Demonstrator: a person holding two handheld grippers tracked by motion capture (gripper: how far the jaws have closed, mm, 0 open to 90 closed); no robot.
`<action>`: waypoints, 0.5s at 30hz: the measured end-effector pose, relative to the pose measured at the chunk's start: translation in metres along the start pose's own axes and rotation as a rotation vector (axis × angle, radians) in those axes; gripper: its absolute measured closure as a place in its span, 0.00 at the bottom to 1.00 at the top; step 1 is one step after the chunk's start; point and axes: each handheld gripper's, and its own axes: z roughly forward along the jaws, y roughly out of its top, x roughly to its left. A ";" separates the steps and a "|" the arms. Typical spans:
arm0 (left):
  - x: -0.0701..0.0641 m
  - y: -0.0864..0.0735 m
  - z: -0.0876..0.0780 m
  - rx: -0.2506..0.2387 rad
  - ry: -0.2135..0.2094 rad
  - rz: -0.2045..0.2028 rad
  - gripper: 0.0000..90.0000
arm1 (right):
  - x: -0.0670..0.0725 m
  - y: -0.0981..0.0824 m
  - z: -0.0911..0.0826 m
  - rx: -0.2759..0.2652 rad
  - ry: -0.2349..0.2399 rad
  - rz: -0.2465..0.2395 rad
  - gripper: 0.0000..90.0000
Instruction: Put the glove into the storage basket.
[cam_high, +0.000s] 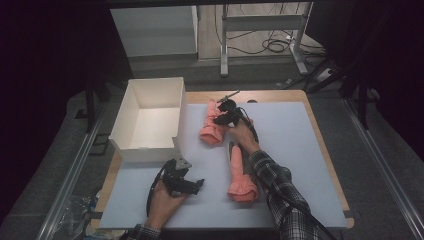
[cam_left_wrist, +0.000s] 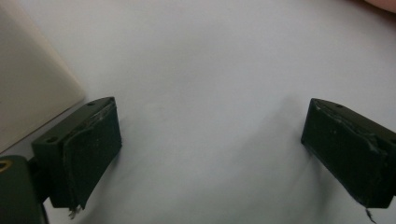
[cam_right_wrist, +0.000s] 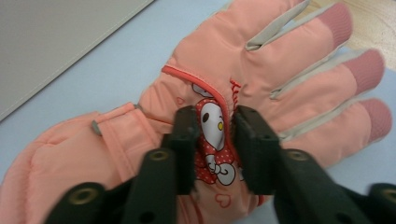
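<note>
Pink glove (cam_high: 212, 126) lies flat on the pale blue mat (cam_high: 290, 150) toward the twelve o'clock side of the table, just to the three o'clock side of the white box (cam_high: 150, 120), fingers pointing away from the person. The right gripper (cam_high: 226, 114) is down on it: in the right gripper view the two black jaws pinch a fold of the glove's back (cam_right_wrist: 215, 126), right over the cartoon patch with the red dotted bow, so the tongs are clenched on the fabric. Its jaws have just been closing, with that fold of glove between them. The glove's cuff lies toward seven o'clock in that view and its darker pink fingertips toward two o'clock, near the wooden table edge (cam_right_wrist: 373, 23). A second pink glove (cam_high: 241, 175) lies nearer the person, at about five o'clock from the first and apart from it, partly under the plaid-sleeved right forearm (cam_high: 280, 195). The left gripper (cam_high: 192, 185) rests on the mat toward six o'clock of the box, held in the left hand (cam_high: 165, 200); its tongs are released, jaws spread wide over bare mat, with the box wall (cam_left_wrist: 28, 88) at ten o'clock.
</note>
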 end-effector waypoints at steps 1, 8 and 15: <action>0.000 0.000 0.000 0.000 0.000 0.000 0.05 | 0.000 0.000 0.000 0.003 -0.002 0.003 0.83; 0.000 0.000 0.000 0.000 0.000 0.000 0.05 | 0.007 0.001 -0.008 -0.002 -0.043 -0.027 0.96; 0.000 0.000 0.000 0.000 0.000 0.000 0.05 | 0.007 0.004 -0.027 -0.042 -0.011 -0.001 0.96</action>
